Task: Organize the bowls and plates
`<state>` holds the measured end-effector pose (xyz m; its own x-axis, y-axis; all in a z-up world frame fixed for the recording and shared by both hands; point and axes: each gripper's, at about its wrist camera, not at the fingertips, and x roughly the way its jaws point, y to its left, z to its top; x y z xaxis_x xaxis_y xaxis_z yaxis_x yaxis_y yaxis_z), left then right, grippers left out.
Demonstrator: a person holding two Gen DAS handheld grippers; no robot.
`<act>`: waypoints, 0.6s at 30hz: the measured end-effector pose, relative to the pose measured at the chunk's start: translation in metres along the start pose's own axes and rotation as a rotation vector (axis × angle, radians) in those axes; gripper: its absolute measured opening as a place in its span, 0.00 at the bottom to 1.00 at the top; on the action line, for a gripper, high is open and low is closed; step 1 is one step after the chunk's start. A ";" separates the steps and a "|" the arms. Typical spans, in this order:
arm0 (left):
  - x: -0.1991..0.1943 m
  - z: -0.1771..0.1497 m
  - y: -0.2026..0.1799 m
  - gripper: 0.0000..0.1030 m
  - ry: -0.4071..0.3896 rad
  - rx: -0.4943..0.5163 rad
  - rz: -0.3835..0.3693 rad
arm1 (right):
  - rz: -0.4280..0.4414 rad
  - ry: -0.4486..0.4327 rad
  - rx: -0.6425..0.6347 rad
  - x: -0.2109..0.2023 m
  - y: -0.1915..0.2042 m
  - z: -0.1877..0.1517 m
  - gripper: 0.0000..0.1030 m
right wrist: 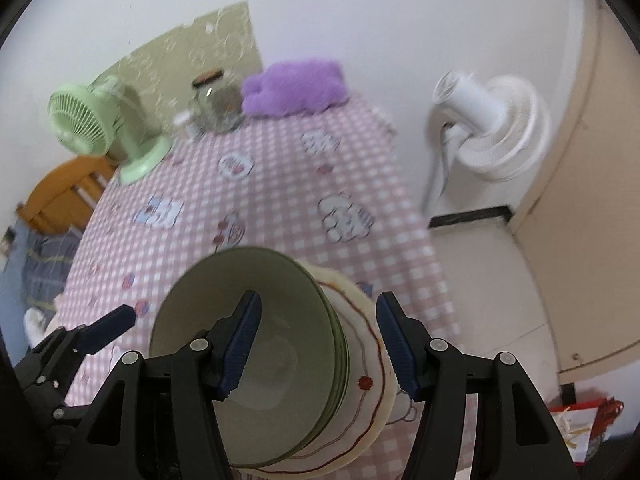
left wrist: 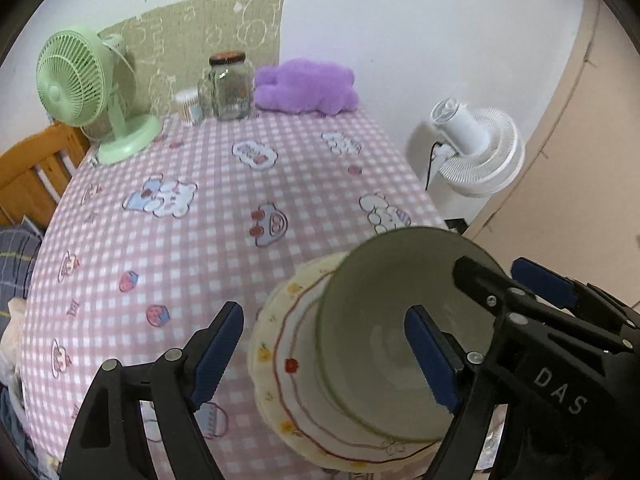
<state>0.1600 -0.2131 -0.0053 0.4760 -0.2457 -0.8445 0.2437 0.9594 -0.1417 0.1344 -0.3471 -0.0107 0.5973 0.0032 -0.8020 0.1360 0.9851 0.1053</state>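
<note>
A table covered in a pink-and-white checked cloth [left wrist: 224, 216] with cartoon prints fills both wrist views. Near the table's front edge, toward its right side, sits a cream plate [left wrist: 280, 364] with a wavy red line and small flowers. A pale green bowl [left wrist: 384, 320] rests in the plate; from the right wrist view it looks like a stack of several nested bowls.

The left gripper [left wrist: 324, 356] hovers above the plate's left part, its blue-padded fingers spread apart and grasping nothing. The right gripper [right wrist: 320, 346] hovers over the bowl and plate, fingers likewise released, with nothing pressed between them.

Along the table's back edge stand a green desk fan [left wrist: 80, 88] at the left corner, a glass jar [left wrist: 230, 86] and a purple plush toy [left wrist: 306, 86]. Beyond the right edge stands a white fan [left wrist: 476, 148].
</note>
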 end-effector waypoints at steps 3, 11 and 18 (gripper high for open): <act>-0.012 0.000 0.014 0.83 -0.027 0.019 -0.019 | -0.051 -0.045 0.012 -0.016 0.015 -0.003 0.61; -0.044 -0.013 0.069 0.88 -0.116 0.062 -0.020 | -0.092 -0.159 0.044 -0.045 0.073 -0.024 0.63; -0.066 -0.032 0.127 0.89 -0.177 0.020 0.050 | -0.068 -0.201 0.020 -0.054 0.128 -0.047 0.69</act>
<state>0.1324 -0.0705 0.0153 0.6285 -0.2201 -0.7460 0.2318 0.9685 -0.0905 0.0826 -0.2129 0.0184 0.7318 -0.0994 -0.6742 0.1959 0.9782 0.0685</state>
